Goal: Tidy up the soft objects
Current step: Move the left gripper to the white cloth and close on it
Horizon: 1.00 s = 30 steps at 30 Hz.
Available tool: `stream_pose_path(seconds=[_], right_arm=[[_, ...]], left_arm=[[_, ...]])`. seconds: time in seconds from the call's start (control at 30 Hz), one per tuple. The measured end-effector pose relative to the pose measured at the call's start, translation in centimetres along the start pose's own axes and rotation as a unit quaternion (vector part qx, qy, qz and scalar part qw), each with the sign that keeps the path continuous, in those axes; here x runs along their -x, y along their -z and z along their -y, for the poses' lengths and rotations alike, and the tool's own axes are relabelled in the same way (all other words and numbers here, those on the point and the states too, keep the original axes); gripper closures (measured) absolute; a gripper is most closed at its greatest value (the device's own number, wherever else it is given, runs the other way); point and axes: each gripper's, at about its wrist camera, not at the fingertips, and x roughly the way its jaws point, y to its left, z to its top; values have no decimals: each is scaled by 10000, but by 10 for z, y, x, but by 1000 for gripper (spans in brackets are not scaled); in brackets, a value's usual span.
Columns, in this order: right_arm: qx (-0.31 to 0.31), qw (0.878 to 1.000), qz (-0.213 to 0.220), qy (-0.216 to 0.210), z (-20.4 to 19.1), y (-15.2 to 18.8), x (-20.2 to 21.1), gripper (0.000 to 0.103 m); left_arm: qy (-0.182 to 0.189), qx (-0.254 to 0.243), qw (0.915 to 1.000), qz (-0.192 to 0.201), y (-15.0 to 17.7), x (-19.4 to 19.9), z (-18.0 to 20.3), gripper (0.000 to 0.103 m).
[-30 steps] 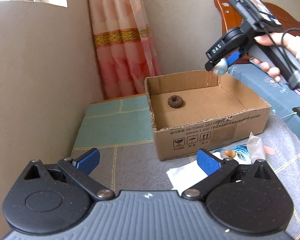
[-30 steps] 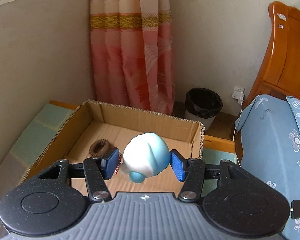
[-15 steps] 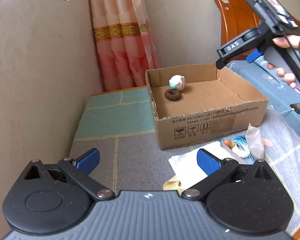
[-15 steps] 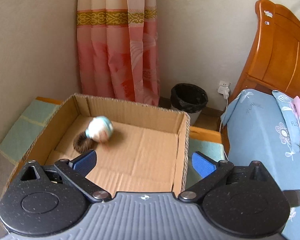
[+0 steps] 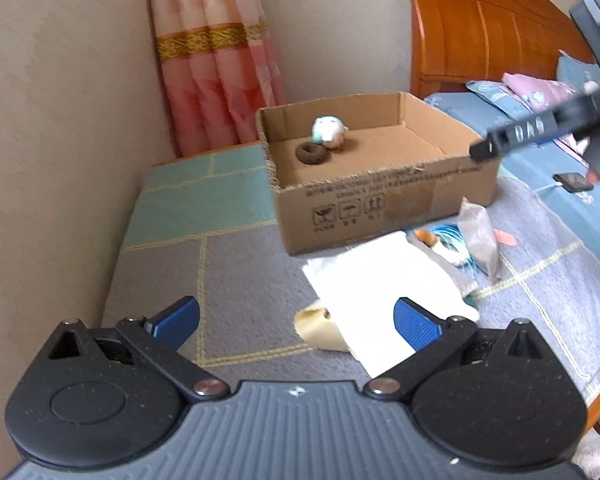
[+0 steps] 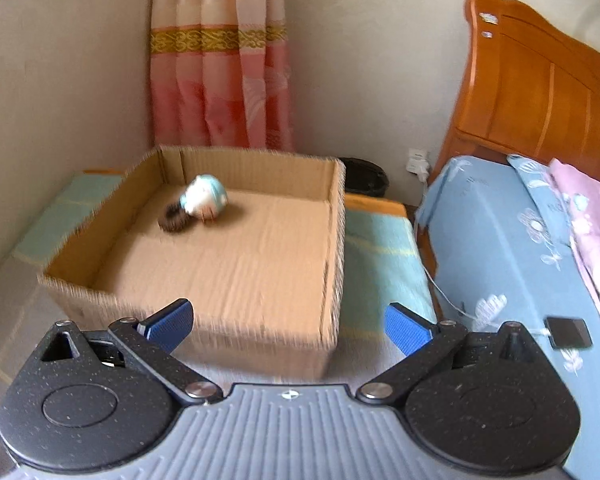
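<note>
Lying flat near the front right corner of the grey-and-teal patchwork bedspread [image 5: 236, 264], white folded cloth [image 5: 380, 280] with small blue-white soft bits [image 5: 448, 244] beside it, long axis running away toward the shallow brown cardboard box [image 5: 380, 196]. Sitting just ahead of left gripper [image 5: 296, 318], jaws wide and empty, clearly nearer. Hovering past the box's right end, right gripper [image 6: 288, 322], equally spread and empty; already boxed at the far left corner, round white-and-blue plush toy [image 5: 329, 131] touching brown fuzzy ring [image 5: 313, 153].

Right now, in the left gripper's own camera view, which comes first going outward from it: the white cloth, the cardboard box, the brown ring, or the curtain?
From the left gripper:
1. White cloth, just ahead, slightly right.
2. Cardboard box, behind the cloth.
3. Brown ring, inside the box, far-left corner.
4. Curtain, on the back wall.
</note>
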Motion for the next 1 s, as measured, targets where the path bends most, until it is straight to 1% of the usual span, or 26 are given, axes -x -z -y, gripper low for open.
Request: stream_pose_path(seconds=[0.07,0.17,0.33,0.4,0.53,0.7,0.87,1.0], right_arm=[[-27,10000,-80,43,-1,16,2,0],[-4,9998,-208,-54,-2,34,3,0],[170,9992,-236,-258,-6,51,8,0],[233,9990,-291,-254,-10,54,6,0],[220,9983,-437,-310,-15,56,-6,0],[114,9980,-503,-364,-15,56,-18,0],[20,9974,-645,-306,-9,61,-27,0],[-122,9968,-719,-321,2,68,-28,0]], left_arm=[[82,-84,9999,-24,1,0,3,1],[229,-241,9994,-102,5,-1,10,1],[284,-377,9984,-298,14,-8,18,1],[286,-364,9983,-367,16,-10,20,1],[301,-356,9982,-368,14,-10,20,1],[477,-321,9978,-325,5,-14,18,0],[704,-212,9968,-315,-13,-37,14,1],[853,-180,9950,-488,-22,-63,13,1]])
